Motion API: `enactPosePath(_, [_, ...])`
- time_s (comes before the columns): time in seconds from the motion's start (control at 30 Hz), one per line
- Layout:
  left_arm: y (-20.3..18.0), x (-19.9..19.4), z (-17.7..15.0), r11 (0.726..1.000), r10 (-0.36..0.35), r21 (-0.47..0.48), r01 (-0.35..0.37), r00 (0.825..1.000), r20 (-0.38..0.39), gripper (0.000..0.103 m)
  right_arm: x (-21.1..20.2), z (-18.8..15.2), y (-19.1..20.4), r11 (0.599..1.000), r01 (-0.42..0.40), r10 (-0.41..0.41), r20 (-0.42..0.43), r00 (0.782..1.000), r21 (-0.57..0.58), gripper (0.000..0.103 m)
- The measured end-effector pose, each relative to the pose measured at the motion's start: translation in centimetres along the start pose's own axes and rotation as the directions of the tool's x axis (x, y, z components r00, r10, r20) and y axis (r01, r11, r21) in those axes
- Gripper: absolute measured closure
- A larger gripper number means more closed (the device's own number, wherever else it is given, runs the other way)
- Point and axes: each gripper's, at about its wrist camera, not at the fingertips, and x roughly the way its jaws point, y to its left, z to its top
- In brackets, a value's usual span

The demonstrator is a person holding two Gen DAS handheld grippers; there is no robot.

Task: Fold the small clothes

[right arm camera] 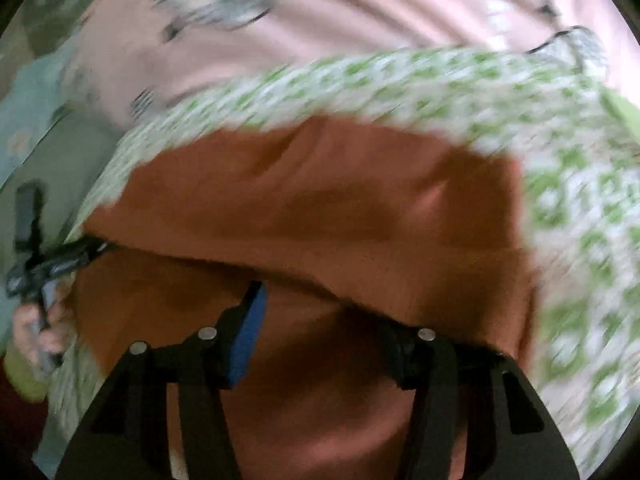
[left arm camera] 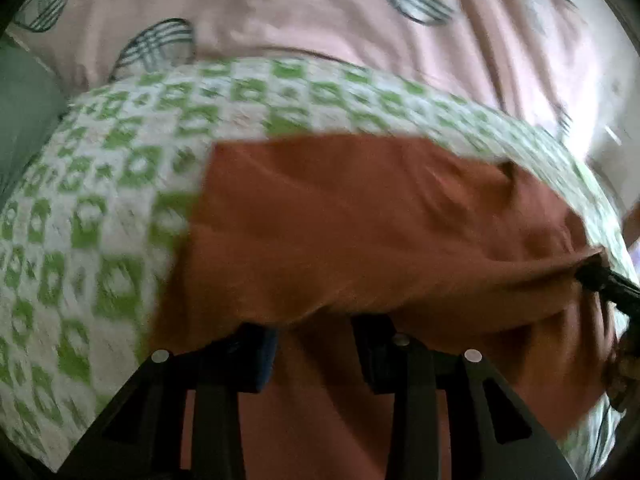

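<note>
Rust-orange cloth, the small garment (left arm camera: 360, 216), lies on a green-and-white checked cover (left arm camera: 100, 200), which is spread over a pink sheet (left arm camera: 280, 20). The garment sits toward the near edge of the checked cover, and its near edge is lifted.

My left gripper (left arm camera: 316, 354) stands with its fingers apart, and the orange hem hangs over the tips; whether they really pinch it, I cannot tell. My right gripper (right arm camera: 324, 334) is the same: the blue pad (right arm camera: 248, 340) is well apart from the other finger and the cloth lies between them and over them. Both pictures are blurred by motion.

I judge the step in hand is carrying the near edge over to the far edge for the first fold. To do it well, I should keep both grippers level, so the hem stays straight. The checked cover must stay flat under it. Releasing should come only when the edges meet.
</note>
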Motion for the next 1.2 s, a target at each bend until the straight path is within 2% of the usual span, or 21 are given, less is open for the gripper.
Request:
enactPosePath(0.1, [2.9, 0.1, 2.1, 0.995, -0.004, -0.096, 0.006, 1.000, 0.025, 0.069, -1.0, 1.3, -3.3, 0.989, 0.004, -0.016, 0.077, 0.997, 0.151, 0.049])
enactPosePath(0.17, [4.5, -0.6, 2.2, 0.989, -0.021, -0.149, 0.026, 0.999, 0.034, 0.069, -2.5, 0.8, -4.4, 0.976, -0.040, 0.019, 0.099, 0.995, 0.216, 0.048])
enactPosePath(0.2, [5.1, -1.4, 1.7, 0.984, -0.043, -0.171, 0.050, 0.998, 0.049, 0.066, -3.2, 0.3, -4.1, 0.975, -0.058, 0.035, 0.110, 0.993, 0.216, 0.048])
enactPosePath(0.23, [5.4, -2.2, 1.1, 0.983, -0.039, -0.179, 0.049, 0.997, 0.060, 0.061, -4.1, -0.4, -3.7, 0.976, -0.074, 0.050, 0.121, 0.991, 0.205, 0.048])
enactPosePath(0.3, [5.9, -3.9, -0.5, 0.980, -0.040, -0.193, 0.055, 0.996, 0.078, 0.057, -5.7, -2.4, -2.6, 0.977, -0.110, 0.088, 0.124, 0.988, 0.184, 0.048])
enactPosePath(0.47, [6.5, -8.0, -6.2, 0.957, -0.116, -0.255, 0.138, 0.989, 0.097, 0.057, -7.3, -6.7, 0.9, 0.967, -0.187, 0.173, 0.095, 0.980, 0.171, 0.047])
enactPosePath(0.57, [5.8, -10.5, -9.8, 0.945, -0.138, -0.283, 0.164, 0.984, 0.111, 0.057, -8.6, -9.5, 2.0, 0.957, -0.225, 0.211, 0.098, 0.973, 0.181, 0.047])
enactPosePath(0.63, [5.5, -11.8, -11.9, 0.936, -0.156, -0.299, 0.184, 0.981, 0.116, 0.052, -8.9, -10.7, 2.4, 0.950, -0.245, 0.229, 0.101, 0.968, 0.193, 0.047])
enactPosePath(0.8, [4.8, -13.7, -16.5, 0.902, -0.205, -0.364, 0.231, 0.973, 0.110, 0.048, -10.2, -13.3, 3.7, 0.938, -0.280, 0.267, 0.089, 0.959, 0.205, 0.047])
enactPosePath(0.9, [4.6, -14.3, -18.4, 0.880, -0.215, -0.406, 0.244, 0.970, 0.117, 0.045, -10.7, -13.9, 4.3, 0.938, -0.286, 0.276, 0.078, 0.958, 0.195, 0.047])
enactPosePath(1.0, [4.4, -14.6, -19.4, 0.870, -0.197, -0.437, 0.231, 0.973, 0.121, 0.040, -11.2, -14.4, 4.7, 0.937, -0.293, 0.283, 0.078, 0.956, 0.190, 0.045])
enactPosePath(1.07, [4.3, -14.3, -19.5, 0.863, -0.190, -0.455, 0.218, 0.976, 0.108, 0.035, -11.5, -14.6, 4.8, 0.937, -0.293, 0.283, 0.079, 0.956, 0.191, 0.044])
enactPosePath(1.2, [4.3, -12.6, -19.1, 0.838, -0.208, -0.497, 0.225, 0.974, 0.090, 0.034, -11.6, -14.8, 4.8, 0.933, -0.298, 0.288, 0.076, 0.955, 0.201, 0.043])
